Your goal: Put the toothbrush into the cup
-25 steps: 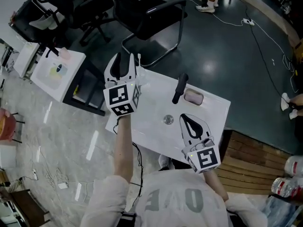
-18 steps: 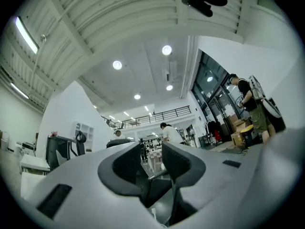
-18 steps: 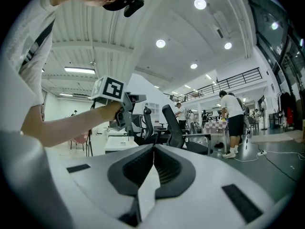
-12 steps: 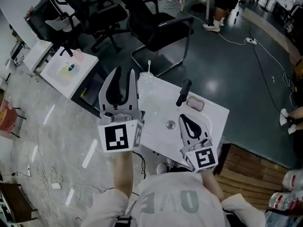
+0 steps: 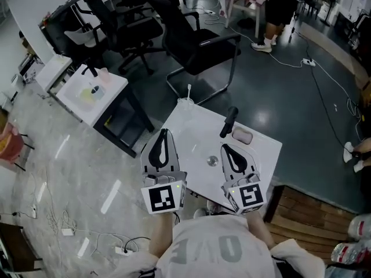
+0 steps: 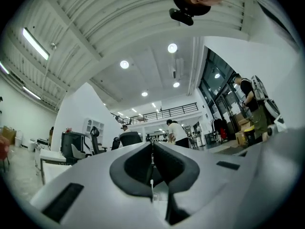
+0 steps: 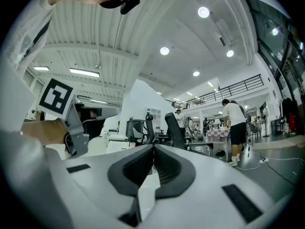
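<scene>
I am holding both grippers low at the near edge of the white table (image 5: 262,145), in the lower middle of the head view. My left gripper (image 5: 164,133) is closing its jaws, and nothing is lying between them; in the left gripper view the two tips are meeting. My right gripper (image 5: 225,147) is keeping its jaws together on nothing too.

The clear cup (image 5: 184,105) is standing on the table's far corner, above centre in the frame. A thin white stick, which I am taking for the toothbrush (image 5: 189,91), is rising upright out of it. So I am judging the placing done, and the step in hand is only getting clear.

To do that well, I am thinking of keeping both grippers on the near side, well apart from the cup. It is sitting close to the table's corner, and a brush against it could tip it off.

Between me and the cup a black cylindrical object (image 5: 228,122), a small pale rounded block (image 5: 242,135) and a small round metal piece (image 5: 212,161) are lying on the table top.

Around it, black office chairs (image 5: 197,45) are crowding the upper left, a small white side table (image 5: 93,94) is standing at the left, dark floor (image 5: 290,97) is spreading to the right, and wooden boards (image 5: 307,207) are showing at the lower right.
</scene>
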`<action>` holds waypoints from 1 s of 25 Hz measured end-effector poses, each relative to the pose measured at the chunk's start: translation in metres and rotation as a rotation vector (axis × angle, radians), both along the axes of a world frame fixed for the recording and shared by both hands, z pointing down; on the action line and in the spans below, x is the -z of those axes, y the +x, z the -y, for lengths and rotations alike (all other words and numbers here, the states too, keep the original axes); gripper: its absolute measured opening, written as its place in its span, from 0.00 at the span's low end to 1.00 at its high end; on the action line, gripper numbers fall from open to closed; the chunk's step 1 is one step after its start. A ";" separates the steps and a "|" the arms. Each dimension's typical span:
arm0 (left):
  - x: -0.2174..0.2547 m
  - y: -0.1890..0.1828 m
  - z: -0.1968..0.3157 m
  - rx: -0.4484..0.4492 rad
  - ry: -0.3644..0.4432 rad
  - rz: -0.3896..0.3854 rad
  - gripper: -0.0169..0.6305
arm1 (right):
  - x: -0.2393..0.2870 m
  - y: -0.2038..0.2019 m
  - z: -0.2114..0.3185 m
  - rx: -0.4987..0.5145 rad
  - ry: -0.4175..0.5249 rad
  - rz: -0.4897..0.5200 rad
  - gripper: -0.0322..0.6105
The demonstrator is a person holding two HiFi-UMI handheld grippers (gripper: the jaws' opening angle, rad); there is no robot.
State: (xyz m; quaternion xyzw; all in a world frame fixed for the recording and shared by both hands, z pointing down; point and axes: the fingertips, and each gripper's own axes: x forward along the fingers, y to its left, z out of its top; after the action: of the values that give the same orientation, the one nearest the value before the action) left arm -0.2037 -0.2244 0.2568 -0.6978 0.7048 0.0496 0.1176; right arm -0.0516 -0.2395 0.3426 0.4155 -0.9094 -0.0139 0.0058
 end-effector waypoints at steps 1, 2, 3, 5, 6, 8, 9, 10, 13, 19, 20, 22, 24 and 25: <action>-0.009 0.000 -0.004 0.006 -0.010 -0.013 0.08 | 0.000 0.000 -0.001 0.001 0.001 -0.003 0.10; -0.018 0.000 -0.007 0.007 -0.023 -0.026 0.08 | 0.000 -0.001 -0.002 0.004 0.003 -0.007 0.10; -0.027 0.000 -0.009 0.007 -0.040 -0.034 0.08 | 0.000 -0.002 -0.003 0.008 0.004 -0.011 0.10; -0.045 0.001 -0.010 0.002 -0.082 -0.026 0.08 | -0.001 -0.003 -0.004 0.011 0.000 -0.019 0.10; -0.051 0.002 -0.010 0.000 -0.101 -0.018 0.08 | -0.003 -0.003 -0.005 0.010 -0.003 -0.025 0.10; -0.059 0.002 -0.009 -0.003 -0.121 -0.012 0.08 | -0.006 -0.004 -0.008 0.007 -0.005 -0.041 0.10; -0.060 0.002 -0.009 -0.004 -0.123 -0.014 0.08 | -0.006 -0.004 -0.009 0.006 -0.006 -0.046 0.10; -0.060 0.002 -0.009 -0.005 -0.120 -0.019 0.08 | -0.007 -0.004 -0.010 0.005 -0.006 -0.047 0.10; -0.059 0.002 -0.010 -0.003 -0.116 -0.036 0.07 | -0.006 -0.004 -0.011 0.004 -0.007 -0.047 0.10; -0.068 -0.004 -0.013 0.019 -0.140 -0.056 0.07 | -0.005 -0.001 -0.012 0.002 -0.005 -0.052 0.10; -0.069 -0.005 -0.013 0.022 -0.143 -0.056 0.07 | -0.005 -0.001 -0.012 0.001 -0.006 -0.054 0.10; -0.070 -0.007 -0.015 0.028 -0.146 -0.056 0.07 | -0.006 -0.001 -0.013 0.000 -0.007 -0.057 0.10; -0.071 -0.008 -0.016 0.033 -0.148 -0.056 0.07 | -0.007 0.000 -0.014 -0.005 -0.009 -0.054 0.10; -0.072 -0.009 -0.017 0.036 -0.149 -0.057 0.07 | -0.007 0.000 -0.015 -0.004 -0.008 -0.053 0.10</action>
State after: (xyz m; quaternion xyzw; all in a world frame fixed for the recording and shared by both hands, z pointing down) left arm -0.2122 -0.2076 0.3288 -0.6903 0.7219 0.0146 0.0460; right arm -0.0512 -0.2249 0.3499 0.4170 -0.9081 -0.0211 0.0317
